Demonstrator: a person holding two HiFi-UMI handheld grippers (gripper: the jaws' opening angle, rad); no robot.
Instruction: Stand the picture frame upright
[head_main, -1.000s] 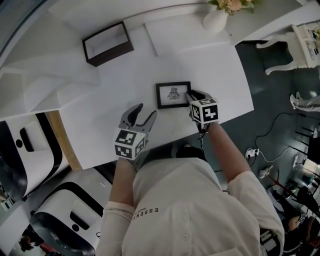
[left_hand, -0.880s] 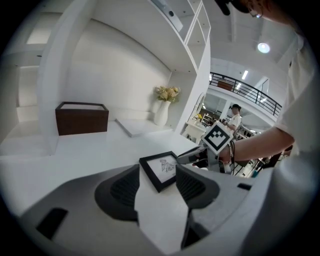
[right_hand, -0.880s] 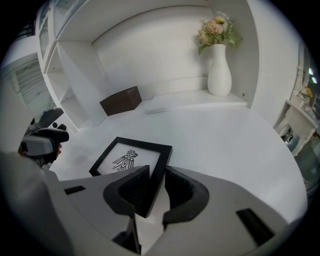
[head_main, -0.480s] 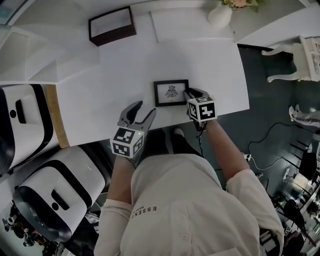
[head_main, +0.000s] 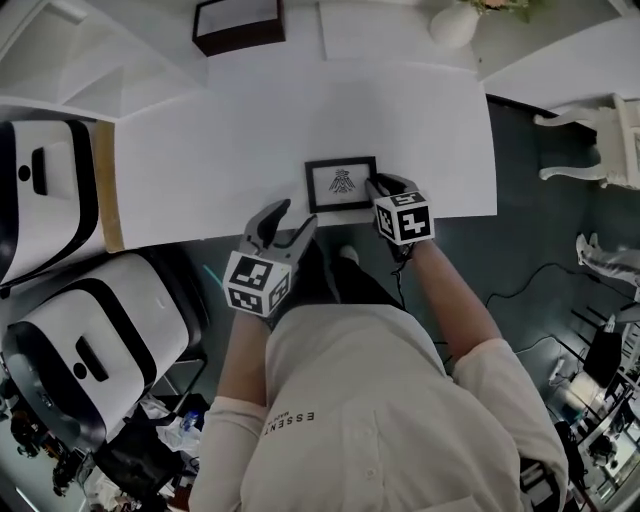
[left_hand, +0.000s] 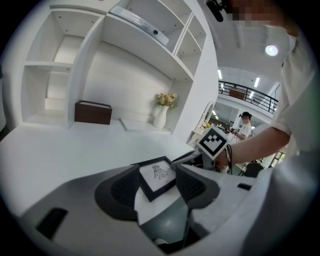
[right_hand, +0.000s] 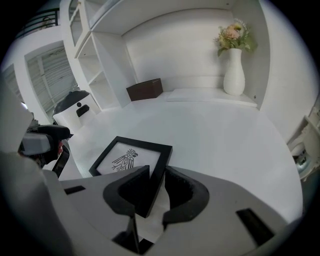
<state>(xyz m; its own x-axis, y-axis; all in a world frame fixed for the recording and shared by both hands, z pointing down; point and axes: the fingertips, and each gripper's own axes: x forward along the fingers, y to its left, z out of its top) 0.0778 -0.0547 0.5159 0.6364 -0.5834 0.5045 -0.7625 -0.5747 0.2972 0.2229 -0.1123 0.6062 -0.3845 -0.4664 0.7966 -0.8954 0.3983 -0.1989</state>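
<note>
- The picture frame, black-rimmed with a small bird drawing inside, lay face up on the white desk. It sat close to the desk edge nearest the person, right of that edge's middle.
- The right tool sat at the frame's right side. In the right gripper view its two pads were pinching the frame's black rim near a corner, with the rim running between them.
- The left tool hovered at the same near edge of the desk, just left of the frame and apart from it. Its jaws were spread and held nothing.
- In the left gripper view the frame showed beyond the gap between the spread jaws, untouched by either pad.
- A dark brown box stood at the far edge of the desk, left of its middle.
- A white vase with flowers stood toward the far right corner, well apart from the frame.
- The person's bare forearms reached in from the near side, one behind each tool.
</note>
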